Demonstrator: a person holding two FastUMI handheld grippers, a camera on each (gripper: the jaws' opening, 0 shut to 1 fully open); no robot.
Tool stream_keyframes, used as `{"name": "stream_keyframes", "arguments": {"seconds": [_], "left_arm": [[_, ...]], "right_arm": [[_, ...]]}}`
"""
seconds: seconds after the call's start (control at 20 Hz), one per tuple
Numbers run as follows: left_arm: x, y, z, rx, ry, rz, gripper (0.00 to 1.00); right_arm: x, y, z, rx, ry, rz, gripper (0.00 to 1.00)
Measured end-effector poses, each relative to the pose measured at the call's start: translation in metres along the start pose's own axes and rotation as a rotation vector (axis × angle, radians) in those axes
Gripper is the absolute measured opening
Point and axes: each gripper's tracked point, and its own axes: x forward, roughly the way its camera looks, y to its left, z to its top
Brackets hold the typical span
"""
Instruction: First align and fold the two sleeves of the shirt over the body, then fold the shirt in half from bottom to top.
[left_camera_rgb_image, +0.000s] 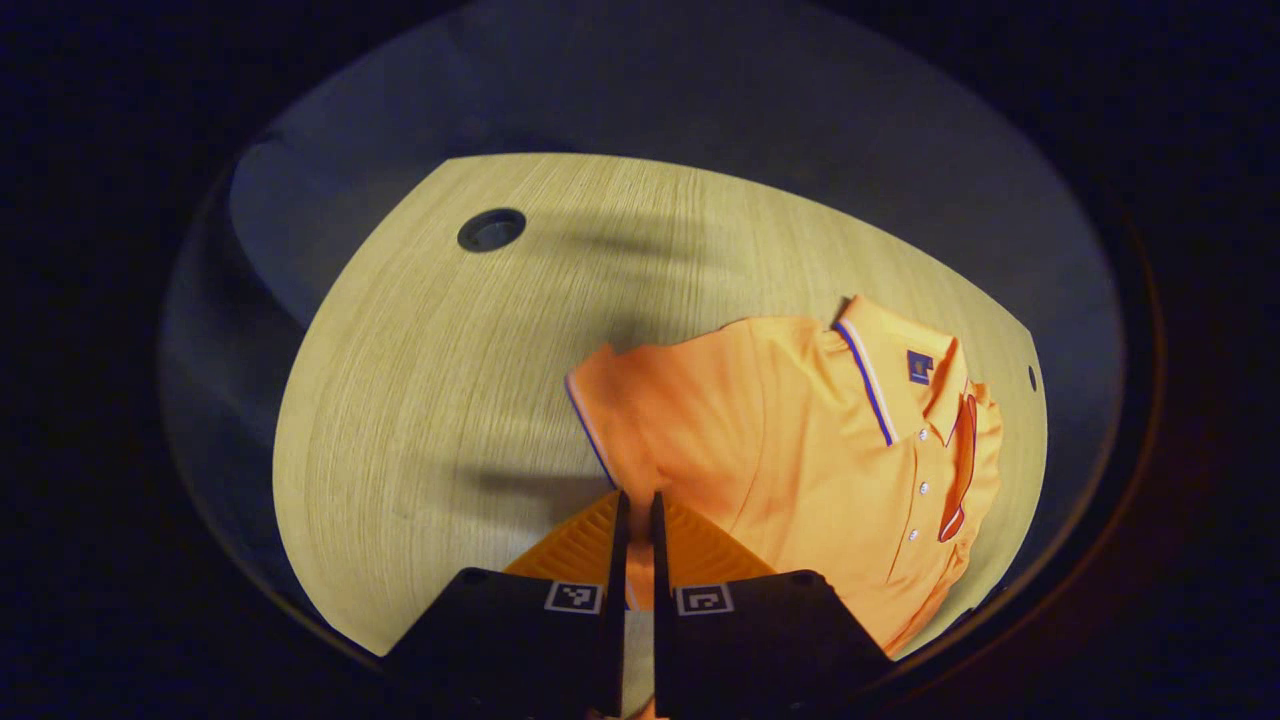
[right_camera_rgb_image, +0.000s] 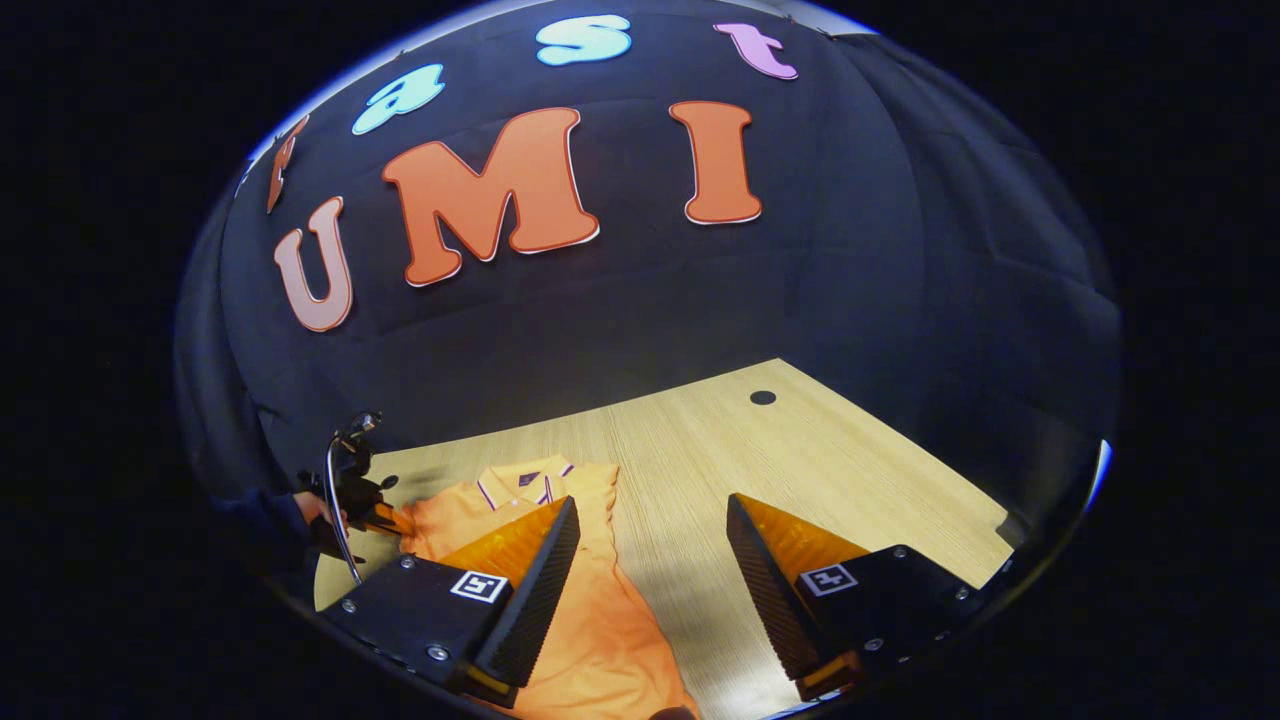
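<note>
Left gripper (left_camera_rgb_image: 637, 505) jaws clamped on orange polo shirt (left_camera_rgb_image: 800, 440) (lower centre); right gripper (right_camera_rgb_image: 652, 520) jaws apart above wooden desk (right_camera_rgb_image: 800, 450).

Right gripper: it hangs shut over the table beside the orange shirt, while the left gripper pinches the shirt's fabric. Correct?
One thing is wrong: the right gripper is open, not shut. The right gripper view shows its fingers spread wide apart over the table beside the shirt. The left gripper does pinch the fabric, as the left gripper view shows.
</note>
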Motion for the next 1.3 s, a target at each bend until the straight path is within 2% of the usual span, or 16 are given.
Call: {"name": "stream_keyframes", "arguments": {"seconds": [0.25,0.6,0.8,1.0,1.1,1.2,1.25,1.3], "left_arm": [[-0.02,-0.03,0.023,0.103,-0.09,-0.068,0.12],[-0.026,-0.089,0.024,0.279,-0.115,-0.182,0.12],[-0.024,-0.121,0.012,0.319,-0.094,-0.276,0.12],[-0.018,-0.141,-0.004,0.319,-0.068,-0.335,0.19],[-0.028,-0.147,-0.01,0.299,-0.064,-0.363,0.34],[-0.042,-0.15,-0.014,0.28,-0.078,-0.388,0.44],[-0.049,-0.151,-0.014,0.278,-0.096,-0.391,0.63],[-0.056,-0.15,-0.016,0.273,-0.118,-0.39,0.73]], "right_arm": [[-0.003,0.0,-0.001,0.008,0.007,0.0,0.91],[-0.018,-0.002,-0.008,0.005,0.019,-0.031,0.92],[-0.027,-0.005,-0.014,0.018,0.03,-0.065,0.92],[-0.032,-0.003,-0.014,0.02,0.031,-0.066,0.92],[-0.031,0.001,-0.014,0.01,0.033,-0.052,0.92],[-0.032,0.004,-0.012,0.002,0.033,-0.031,0.92],[-0.032,0.005,-0.01,-0.002,0.027,-0.02,0.92],[-0.032,0.007,-0.011,-0.008,0.024,-0.005,0.92]]}}
